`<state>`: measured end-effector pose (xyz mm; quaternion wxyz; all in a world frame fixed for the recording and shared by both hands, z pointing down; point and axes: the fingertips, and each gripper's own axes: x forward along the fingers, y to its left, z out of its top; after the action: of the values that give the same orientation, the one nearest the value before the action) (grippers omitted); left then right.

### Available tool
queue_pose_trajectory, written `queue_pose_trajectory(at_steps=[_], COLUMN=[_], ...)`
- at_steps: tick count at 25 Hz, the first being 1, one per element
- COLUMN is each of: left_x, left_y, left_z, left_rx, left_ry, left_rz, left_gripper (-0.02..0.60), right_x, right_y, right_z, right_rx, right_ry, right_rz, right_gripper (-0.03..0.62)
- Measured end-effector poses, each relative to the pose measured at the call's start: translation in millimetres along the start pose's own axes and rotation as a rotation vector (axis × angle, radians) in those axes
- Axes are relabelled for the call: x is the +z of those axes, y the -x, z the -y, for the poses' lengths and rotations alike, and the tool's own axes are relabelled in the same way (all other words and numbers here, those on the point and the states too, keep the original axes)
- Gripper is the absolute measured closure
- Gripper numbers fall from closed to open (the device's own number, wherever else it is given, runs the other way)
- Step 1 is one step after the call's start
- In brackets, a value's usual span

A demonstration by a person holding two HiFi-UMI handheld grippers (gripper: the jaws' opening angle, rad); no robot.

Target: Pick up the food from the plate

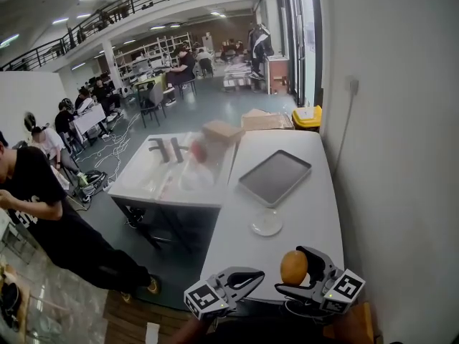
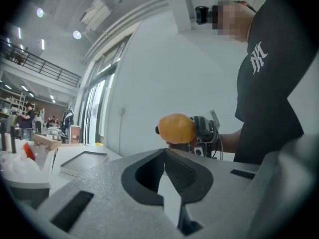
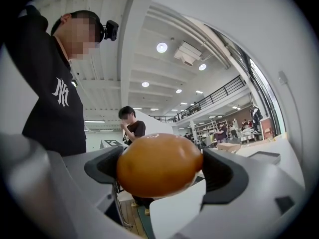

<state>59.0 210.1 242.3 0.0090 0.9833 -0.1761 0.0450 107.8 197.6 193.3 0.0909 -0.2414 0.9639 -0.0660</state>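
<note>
A round orange piece of food point(image 1: 294, 266) hangs above the near end of the white table point(image 1: 301, 213), with my right gripper point(image 1: 299, 272) shut on it. In the right gripper view the food point(image 3: 159, 164) fills the gap between the two dark pads. The small white plate point(image 1: 267, 223) lies bare on the table just beyond it. My left gripper point(image 1: 249, 277) is level with the right one, to its left, with its jaws closed on nothing. The left gripper view looks over its own tips point(image 2: 165, 156) at the held food point(image 2: 175, 128).
A grey tray point(image 1: 275, 177) lies on the table past the plate. A white sink unit with taps point(image 1: 172, 170) adjoins the table's left side, with cardboard boxes point(image 1: 244, 126) behind. A wall runs along the right. A person in black point(image 1: 43, 206) stands at left.
</note>
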Motion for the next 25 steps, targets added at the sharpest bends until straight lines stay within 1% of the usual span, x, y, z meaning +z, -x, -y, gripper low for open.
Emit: queue_pose_trajectory(at_steps=[2,5,11,17,25], left_x=[-0.7,-1.3,3.6,0.6,1.7], left_y=[-3.1,-5.4,-15.0,-10.5,-15.2], left_z=[-0.8,-0.1,-1.1,1.2,-2.5], left_rx=[-0.001,0.0,0.004,0.015,0.023], left_ry=[0.0,-0.003,-0.012,-0.002,-0.022], left_rz=[-0.001,-0.006,-0.007,-0.017,-0.016], left_gripper=[0.578,0.578,0.578,0.578,0.578], right_x=[6.9,9.5,15.5,9.5,6.3], right_y=[2.0,7.3,12.8,10.4,8.0], right_z=[5.0,12.4,19.5,15.7,22.2], right_rx=[-0.019,-0.052,-0.04,-0.031,-0.013], right_ry=[-0.027,-0.018,-0.046,-0.076,-0.099], right_rz=[0.043,0.053,0.069,0.075,0.069], right_gripper=[0.089,0.088,0.089,0.089,0.089])
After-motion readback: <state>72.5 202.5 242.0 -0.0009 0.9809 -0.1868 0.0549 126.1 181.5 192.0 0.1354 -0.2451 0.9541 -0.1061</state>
